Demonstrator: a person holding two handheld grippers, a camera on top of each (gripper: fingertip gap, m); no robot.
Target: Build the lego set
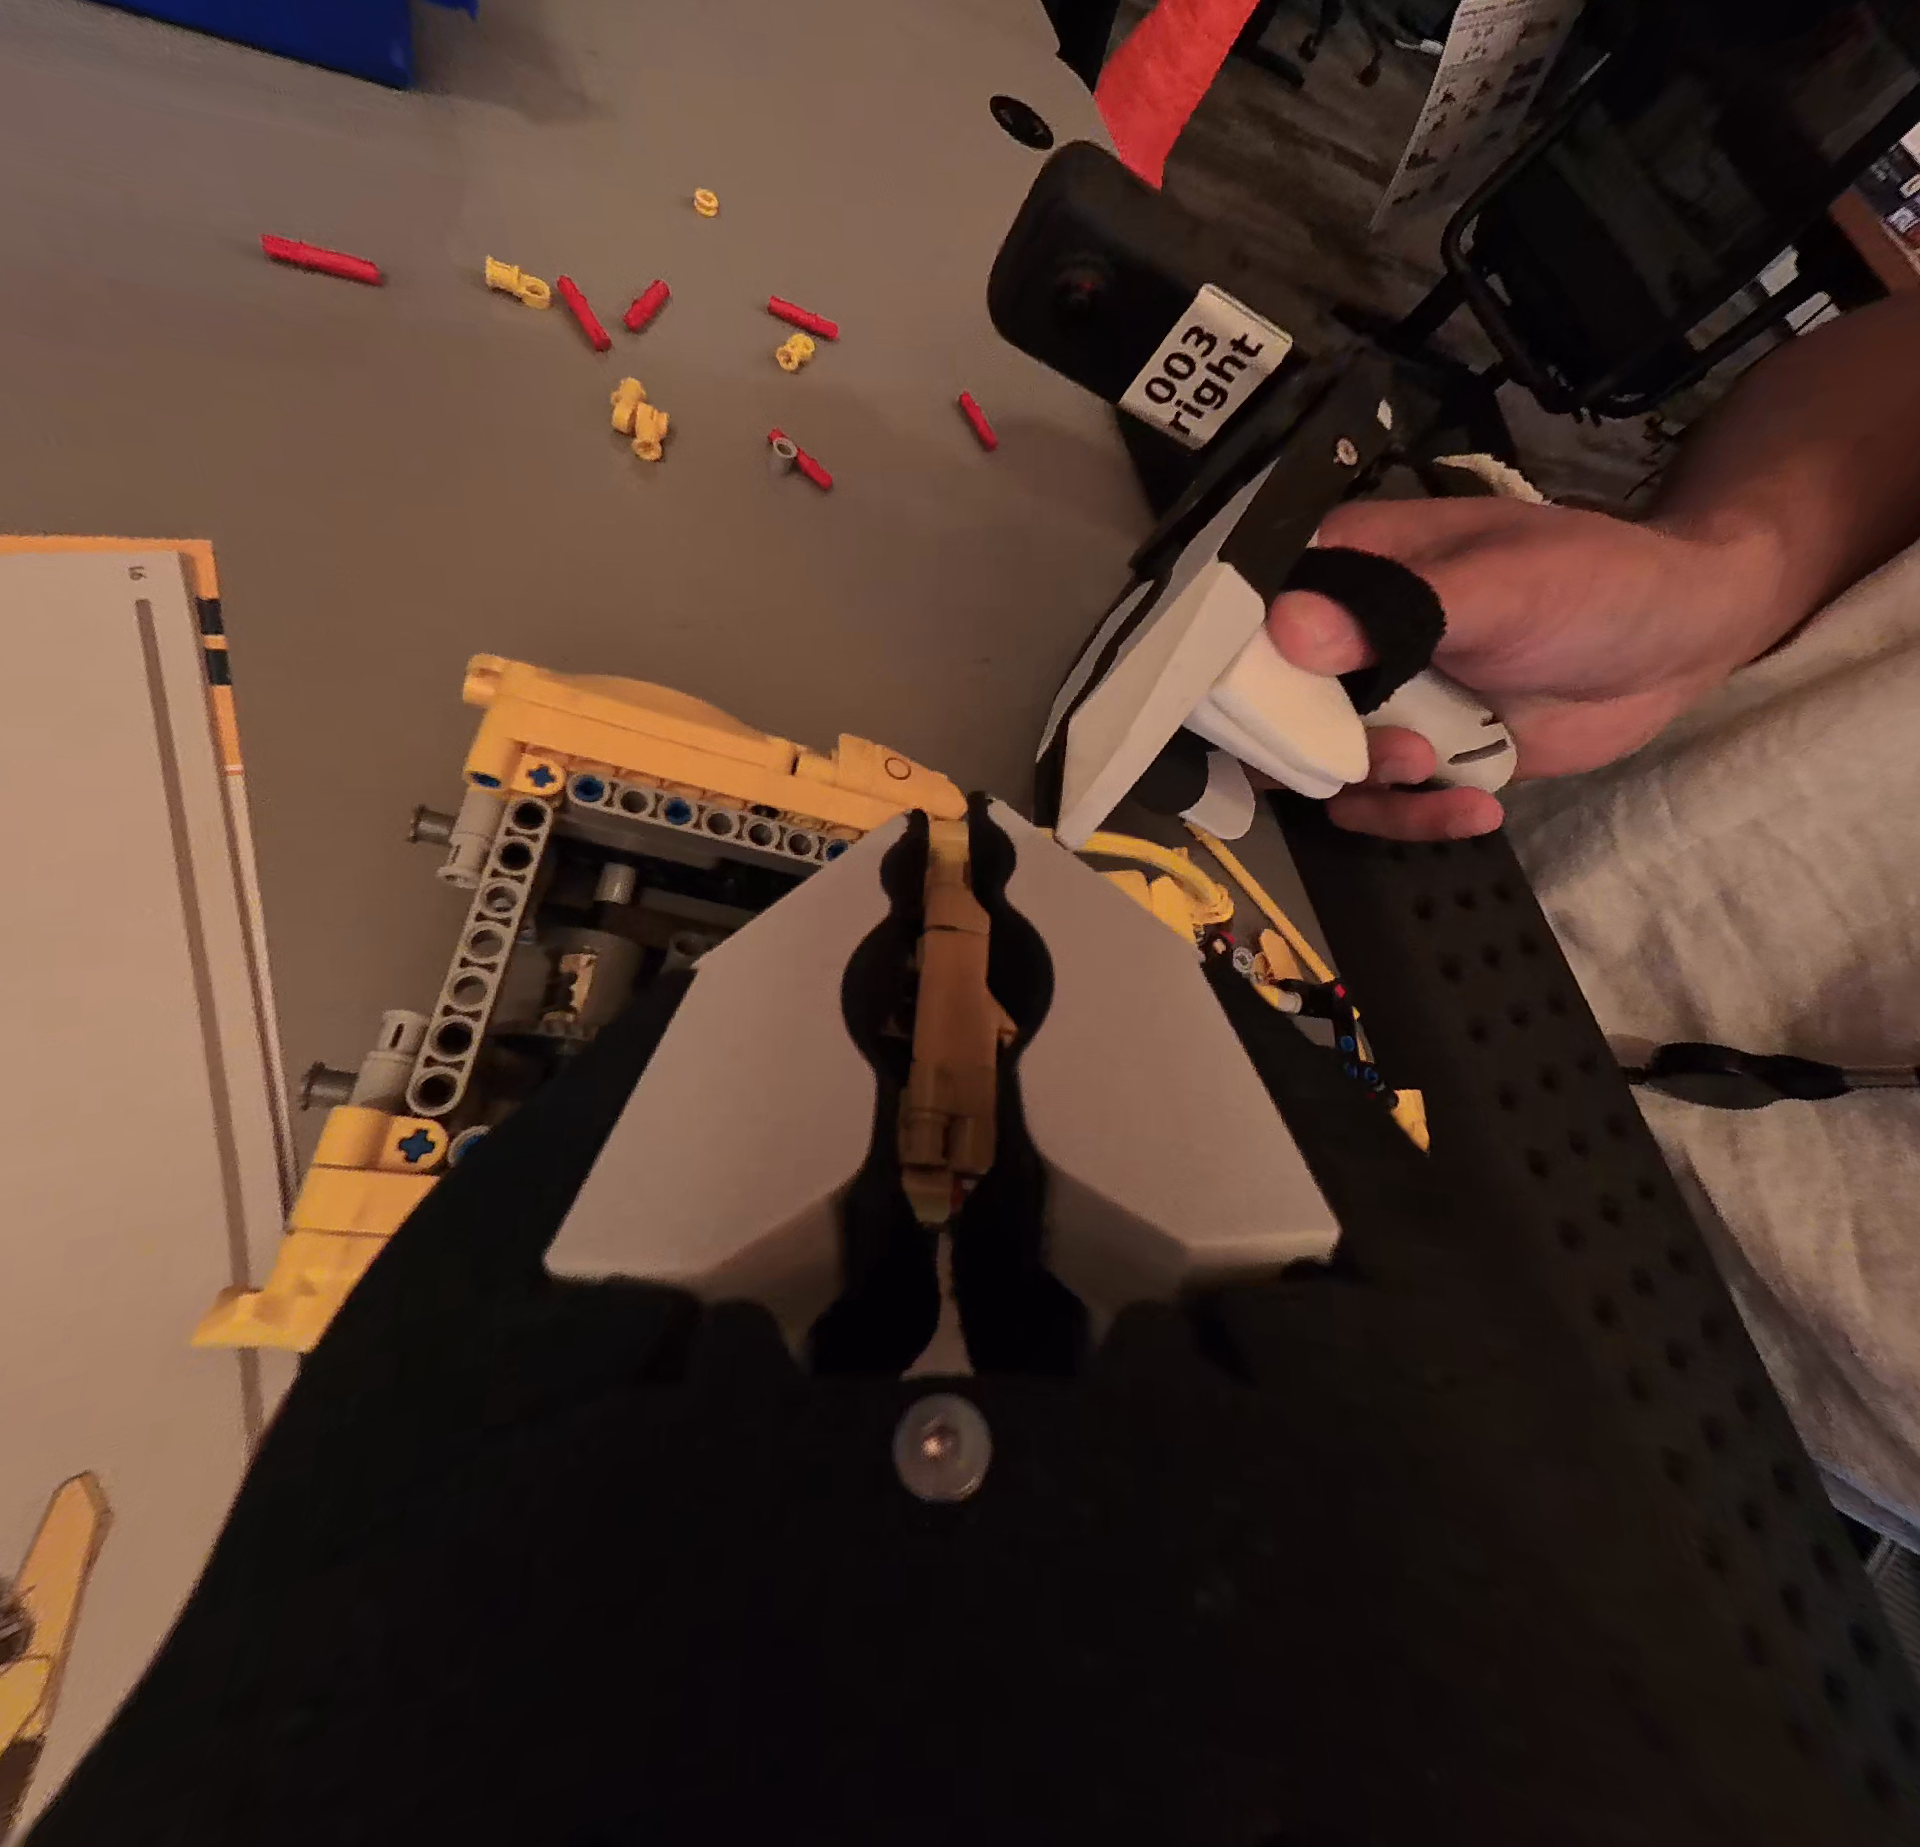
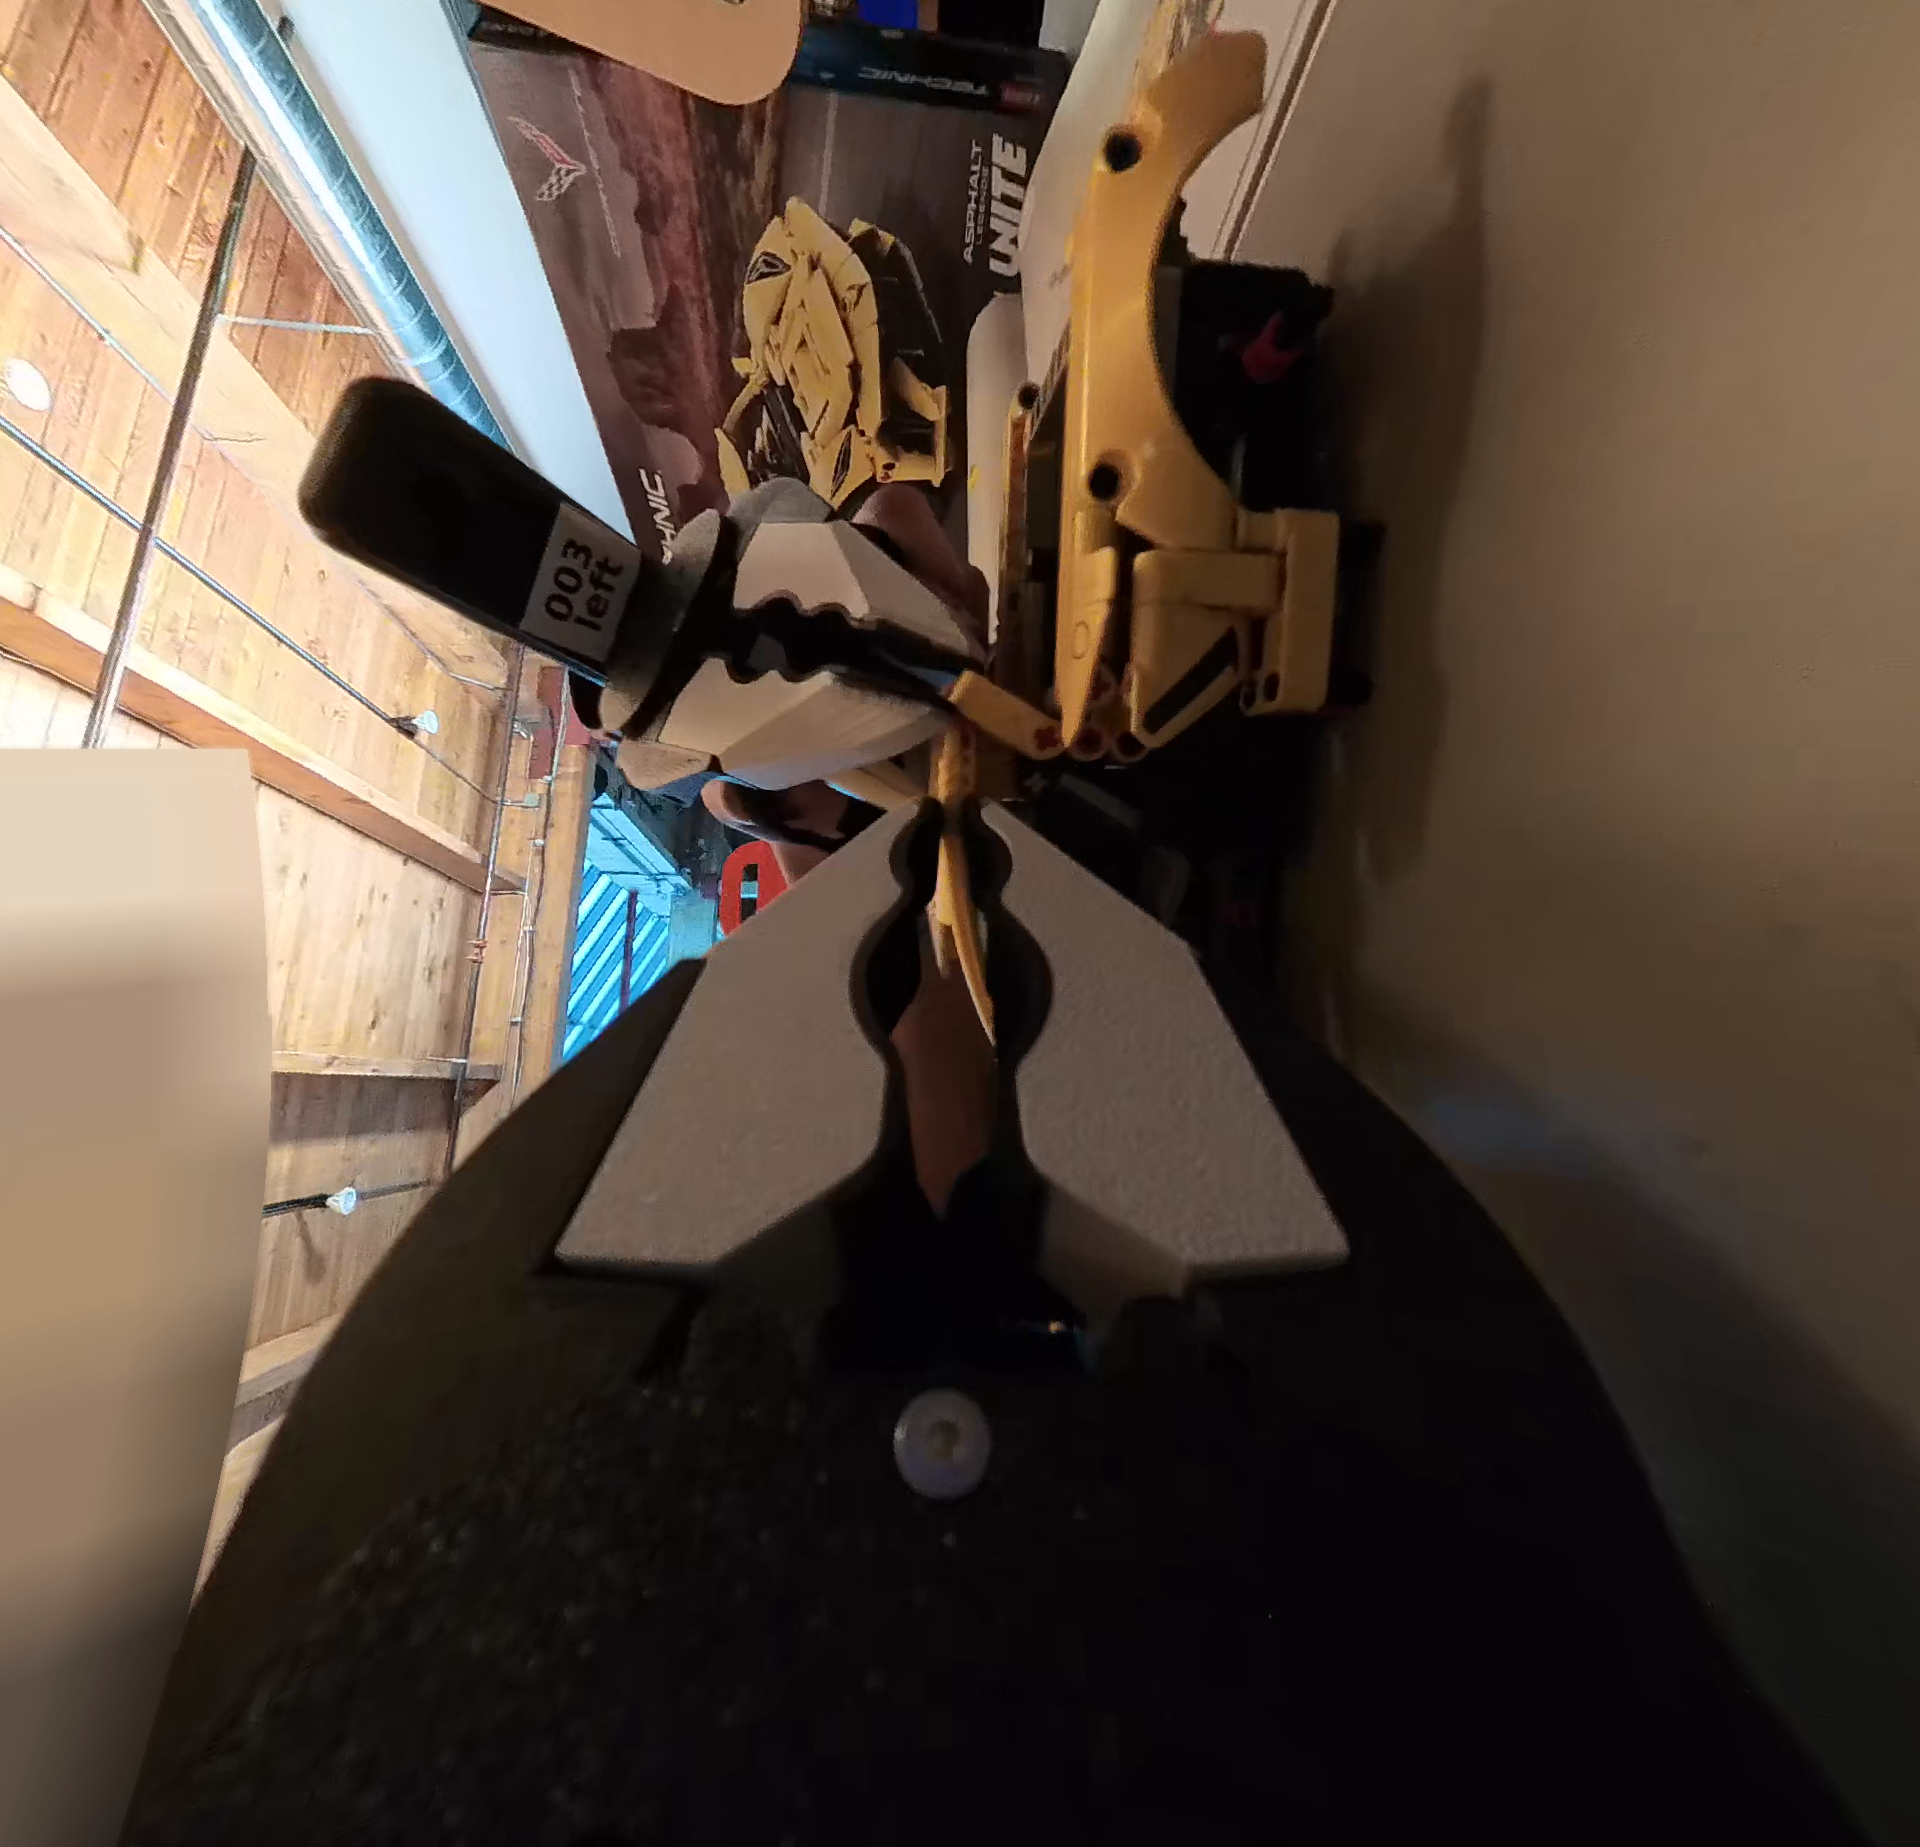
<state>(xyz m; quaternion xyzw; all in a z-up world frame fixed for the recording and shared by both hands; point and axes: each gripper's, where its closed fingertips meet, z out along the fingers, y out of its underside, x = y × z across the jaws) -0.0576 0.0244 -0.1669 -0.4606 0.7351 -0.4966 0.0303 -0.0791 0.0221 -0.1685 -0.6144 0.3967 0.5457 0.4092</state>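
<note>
Both grippers are clamped on the yellow car model [image 1: 644, 748] resting on the grey surface [image 1: 727, 571]: the left gripper [image 1: 943, 829] holds a yellow strut [image 1: 951, 1018] narrowly between its fingers, and the right gripper [image 2: 951, 821] pinches a thin yellow curved piece [image 2: 961, 924]. Seating these parts well probably means keeping the left grip steady as an anchor while the right eases its piece in line, without twisting. Loose red pins [image 1: 582, 311] lie well apart.

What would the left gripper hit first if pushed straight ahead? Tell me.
Probably the yellow Lego car itself: the left gripper is shut on a yellow piece joined to it, so the car's yellow body panel lies directly beyond the tips. Depth is unclear.
</note>
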